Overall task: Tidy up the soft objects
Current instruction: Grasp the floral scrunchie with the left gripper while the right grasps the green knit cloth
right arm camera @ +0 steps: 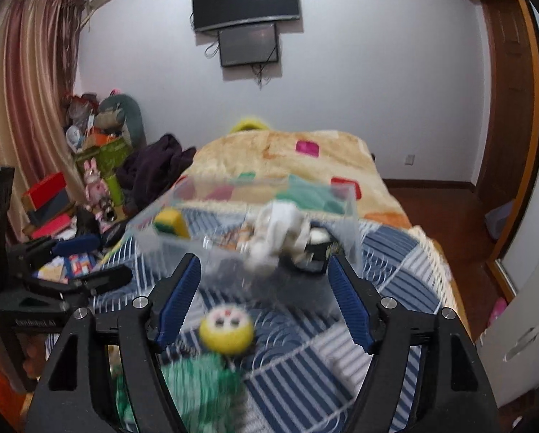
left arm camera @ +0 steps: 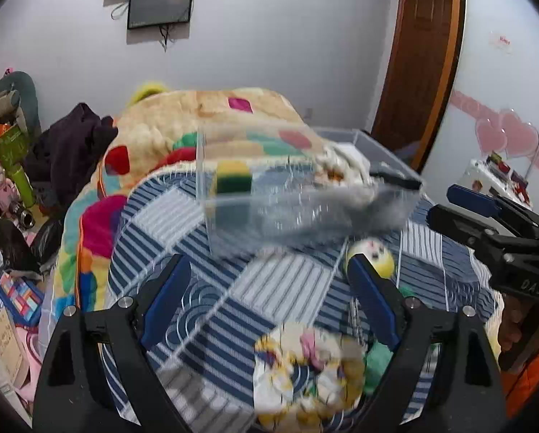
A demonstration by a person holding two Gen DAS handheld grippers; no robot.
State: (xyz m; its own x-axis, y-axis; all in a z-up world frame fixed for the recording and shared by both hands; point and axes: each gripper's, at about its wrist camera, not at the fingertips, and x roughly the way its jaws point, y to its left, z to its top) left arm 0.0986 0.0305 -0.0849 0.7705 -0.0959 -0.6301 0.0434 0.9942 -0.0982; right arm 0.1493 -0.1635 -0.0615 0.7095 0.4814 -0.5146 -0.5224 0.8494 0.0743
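A clear plastic bin (left arm camera: 305, 195) sits on the striped bedspread; it also shows in the right wrist view (right arm camera: 247, 231). Inside lie a yellow-green sponge (left arm camera: 233, 180), a white cloth (right arm camera: 280, 231) and a small black item (right arm camera: 318, 249). A yellow round plush (left arm camera: 372, 256) (right arm camera: 226, 330), a green plush (right arm camera: 200, 386) and a floral cloth (left arm camera: 305, 371) lie on the bed in front of the bin. My left gripper (left arm camera: 269, 296) is open above the floral cloth. My right gripper (right arm camera: 264, 299) is open over the yellow plush; it shows at the right in the left wrist view (left arm camera: 460, 205).
A colourful blanket (left arm camera: 182, 133) is heaped behind the bin. Dark clothes (left arm camera: 74, 144) and cluttered boxes and toys (right arm camera: 89, 180) lie left of the bed. A wooden door (left arm camera: 420, 57) stands at the right. Screens (right arm camera: 247, 11) hang on the far wall.
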